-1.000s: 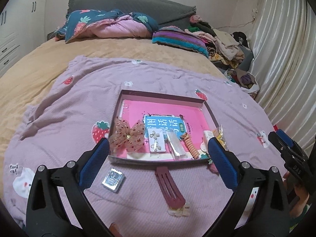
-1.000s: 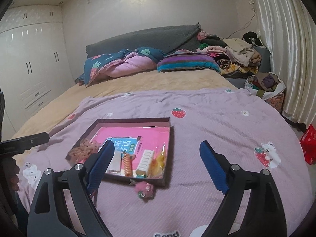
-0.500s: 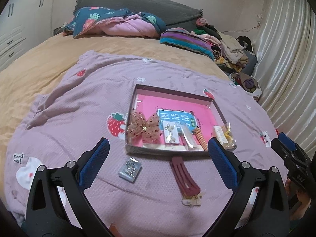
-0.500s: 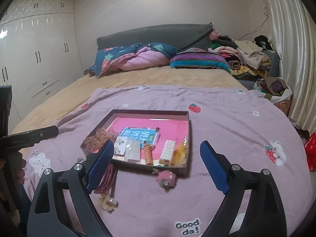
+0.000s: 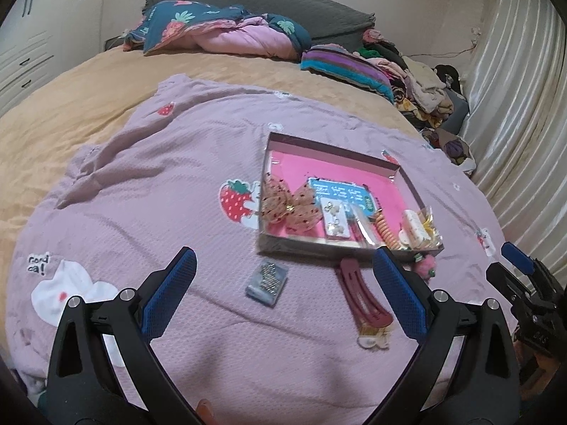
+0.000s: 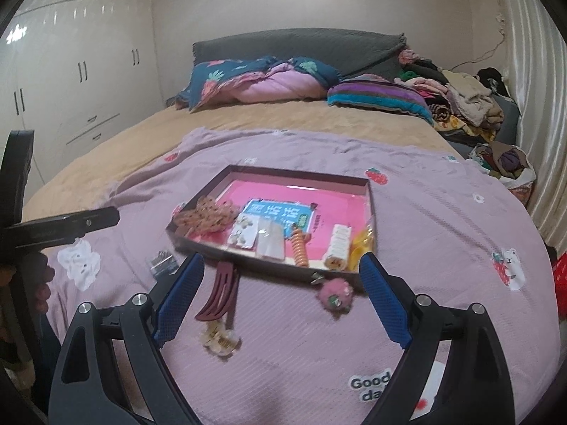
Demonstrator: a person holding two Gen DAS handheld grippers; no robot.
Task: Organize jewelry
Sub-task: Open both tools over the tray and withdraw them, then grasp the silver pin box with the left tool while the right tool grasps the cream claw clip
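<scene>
A shallow box with a pink floor (image 5: 402,173) (image 6: 368,191) lies on the purple blanket. It holds a dotted bow (image 5: 288,207), an earring card (image 5: 335,221), an orange spiral tie (image 5: 386,232) and a white clip (image 5: 414,228). In front of it lie a small packet (image 5: 266,280) (image 6: 161,260), a dark red hair clip (image 5: 363,297) (image 6: 219,297), a cream clip (image 5: 372,338) (image 6: 219,341) and a pink pompom (image 5: 425,265) (image 6: 335,292). My left gripper (image 5: 283,295) is open and empty above the packet. My right gripper (image 6: 280,295) is open and empty above the red clip.
The purple blanket (image 5: 159,184) covers a tan bedspread. Pillows and a quilt (image 5: 226,32) lie at the headboard. A heap of clothes (image 5: 425,85) and a curtain (image 5: 514,88) are to the right. White wardrobes (image 6: 71,81) stand on the left.
Both grippers have drawn back and shifted left. The box now sits further right in the left view, and the loose pieces in front of it have come into the right view.
</scene>
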